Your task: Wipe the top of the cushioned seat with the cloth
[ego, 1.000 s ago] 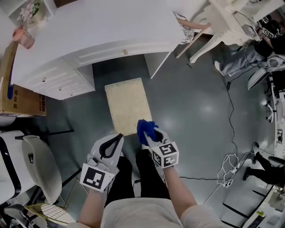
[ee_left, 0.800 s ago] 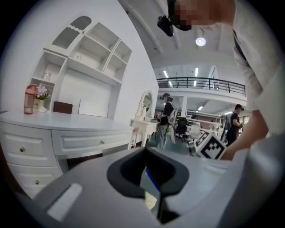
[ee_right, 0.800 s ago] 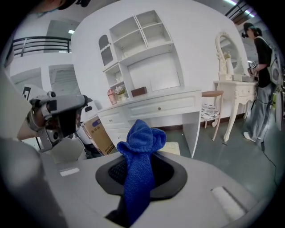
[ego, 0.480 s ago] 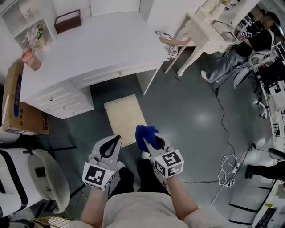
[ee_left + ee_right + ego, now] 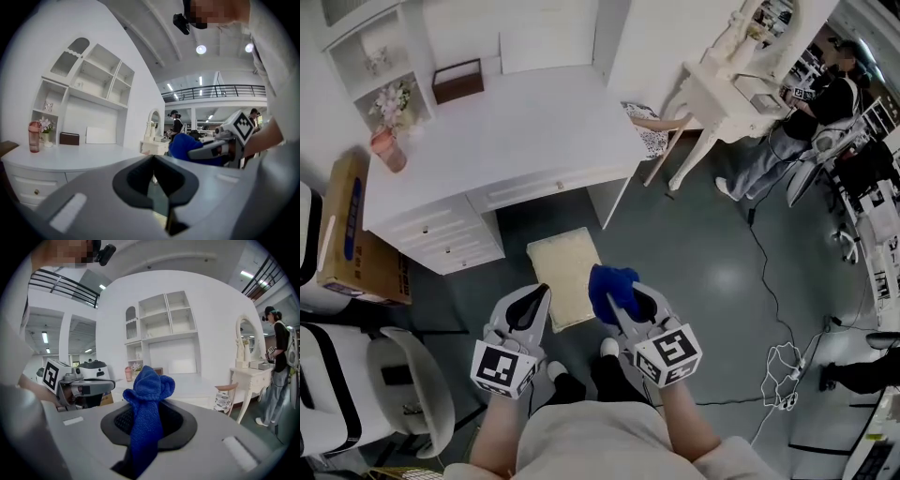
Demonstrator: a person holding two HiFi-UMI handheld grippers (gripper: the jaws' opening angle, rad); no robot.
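Note:
The cushioned seat [image 5: 563, 275] is a cream rectangular stool top on the grey floor, just in front of the white desk [image 5: 497, 141]. My right gripper [image 5: 615, 289] is shut on a blue cloth [image 5: 610, 284], which bunches up above its jaws [image 5: 149, 401] and hangs over the seat's right near corner, well above it. My left gripper [image 5: 534, 302] is shut with nothing in it, held up beside the seat's left near edge. In the left gripper view the blue cloth [image 5: 185, 144] shows to the right and the jaws stand closed together.
A white chair [image 5: 389, 394] stands at the left, a cardboard box [image 5: 352, 230] beside the desk. A pink cup [image 5: 387, 150] and a brown box [image 5: 457, 81] rest on the desk. A white dressing table [image 5: 722, 94], a seated person [image 5: 806, 117] and floor cables [image 5: 778, 361] lie to the right.
The head view has pulled back and up, so the seat looks smaller and farther away. Both grippers have risen, staying shut, the cloth still in the right one.

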